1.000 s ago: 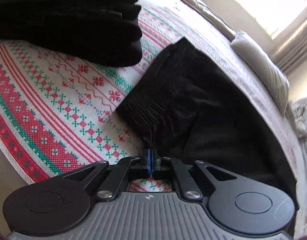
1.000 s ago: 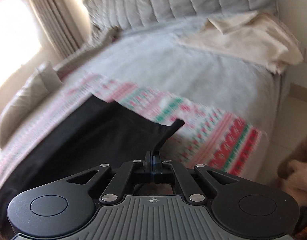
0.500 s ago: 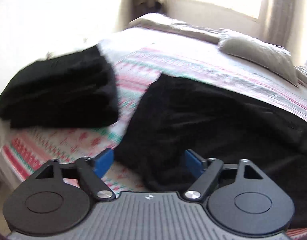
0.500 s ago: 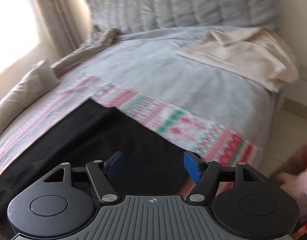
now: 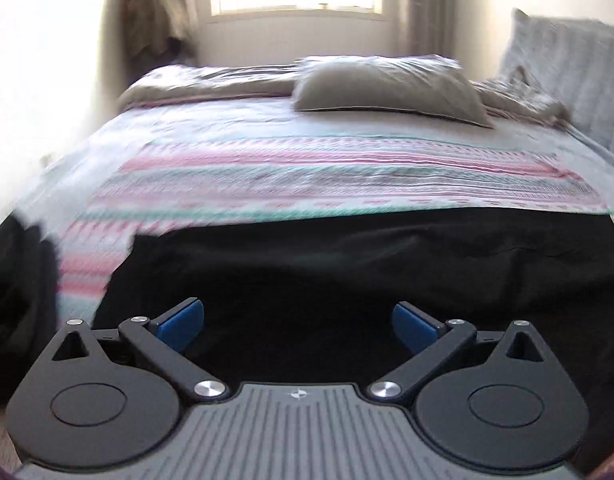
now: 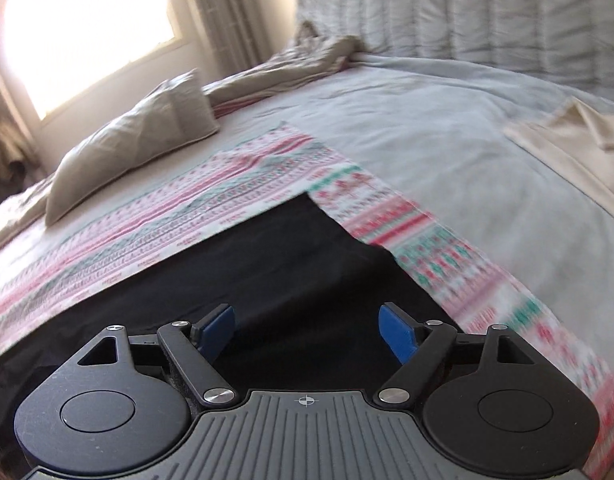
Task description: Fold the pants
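The pants (image 5: 347,264) lie flat on the patterned blanket (image 5: 307,176) near the bed's edge, a long black strip running left to right in the left view, its far edge fairly straight. In the right view the same cloth (image 6: 275,264) ends in a squared corner where the blanket (image 6: 427,248) shows past it. They look already halved lengthwise, though the black cloth hides any seam or layer line, so that is a guess.

The left tool (image 5: 299,322) hangs over the near part of the cloth, its blue pads (image 5: 183,318) spread wide with nothing between them. The right tool (image 6: 307,330) is likewise wide apart and empty, its pads (image 6: 395,334) above the cloth near that end.

The step in hand appears to be taking a fresh grip for the next fold. To do it well, each tool should come down on a corner or edge of one end, pinching every layer together, not just the top one. Both should lift evenly and carry the end across to meet the other end, keeping edges aligned. Dragging low could rumple the blanket or skew the layers.

A dark pile (image 5: 15,292) sits at the left, a pillow (image 5: 387,92) farther back, well clear.
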